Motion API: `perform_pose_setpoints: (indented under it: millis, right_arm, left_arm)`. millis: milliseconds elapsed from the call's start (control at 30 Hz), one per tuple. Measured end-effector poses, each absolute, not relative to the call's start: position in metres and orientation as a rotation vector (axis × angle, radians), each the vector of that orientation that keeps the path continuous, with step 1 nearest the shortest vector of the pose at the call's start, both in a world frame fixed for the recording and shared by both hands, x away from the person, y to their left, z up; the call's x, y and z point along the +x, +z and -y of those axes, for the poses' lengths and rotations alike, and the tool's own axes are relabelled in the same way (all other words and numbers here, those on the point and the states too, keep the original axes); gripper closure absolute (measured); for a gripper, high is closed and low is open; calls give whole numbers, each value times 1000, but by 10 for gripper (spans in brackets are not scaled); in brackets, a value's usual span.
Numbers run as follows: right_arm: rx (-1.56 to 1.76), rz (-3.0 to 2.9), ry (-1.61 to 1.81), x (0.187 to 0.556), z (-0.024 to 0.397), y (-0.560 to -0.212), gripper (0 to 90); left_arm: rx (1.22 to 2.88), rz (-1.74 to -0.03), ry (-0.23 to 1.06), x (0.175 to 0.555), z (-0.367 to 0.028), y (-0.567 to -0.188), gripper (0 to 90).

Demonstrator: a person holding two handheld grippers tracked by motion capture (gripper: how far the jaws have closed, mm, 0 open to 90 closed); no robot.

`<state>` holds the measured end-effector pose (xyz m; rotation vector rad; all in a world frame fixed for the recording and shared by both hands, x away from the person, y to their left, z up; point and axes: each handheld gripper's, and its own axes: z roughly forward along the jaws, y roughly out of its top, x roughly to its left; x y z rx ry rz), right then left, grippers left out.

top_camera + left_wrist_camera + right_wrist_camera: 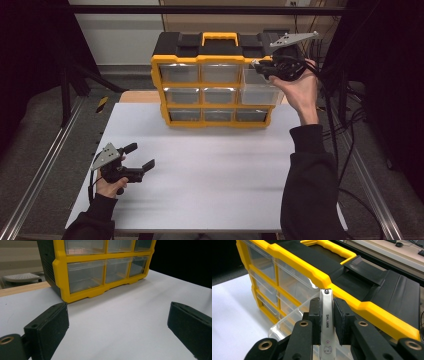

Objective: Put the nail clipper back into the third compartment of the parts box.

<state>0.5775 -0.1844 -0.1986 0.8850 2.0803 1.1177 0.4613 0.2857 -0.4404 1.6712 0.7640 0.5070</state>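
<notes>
High view: yellow-and-black organizer (pixel 216 80) upright at the far edge of the white table (pixel 210 180), three rows of three clear drawers behind yellow frames, black top with a yellow carry handle (pixel 219 38). Top right drawer (pixel 258 89) pulled out toward the near side, well proud of its neighbours; contents of it and of the other drawers too pale and blurred to tell. Right gripper (pixel 261 66) raised beside the organizer's top right corner, above the pulled-out drawer, held in a hand with a dark sleeve. Left gripper (pixel 143 156) low over the near left part of the table, well apart from the organizer, jaws spread wide with nothing between them. Right gripper view: jaws pressed close on a slim white tool (pixel 326 320), flat and strip-like, upright between the pads, printed with dark lettering along its length and a small cat face near the bottom, a dark screw or rivet at its top end; top end right against the yellow front edge of the organizer's lid, open clear drawer (pixel 287 322) just below and to the left. Left gripper view: both black pads wide apart over bare table, lower drawers of the organizer (pixel 100 270) ahead, looking empty through their clear fronts.
</notes>
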Motion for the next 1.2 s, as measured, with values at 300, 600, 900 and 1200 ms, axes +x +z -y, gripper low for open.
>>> perform_pose_setpoints:
  millis: [300, 600, 900, 1200]
  right_arm:
    - [894, -2090, 1111, 581, 188, -207, 772]
    - [889, -2112, 1107, 581, 188, -213, 772]
    - [895, -2135, 1101, 582, 189, -220, 772]
    - [905, -2159, 1090, 582, 189, -222, 771]
  left_arm:
    - [1672, -764, 507, 461, -286, -440, 32]
    - [1669, -765, 508, 461, -286, -440, 32]
    - [1670, -765, 508, 461, -286, -440, 32]
    - [1670, -764, 509, 461, -286, -440, 32]
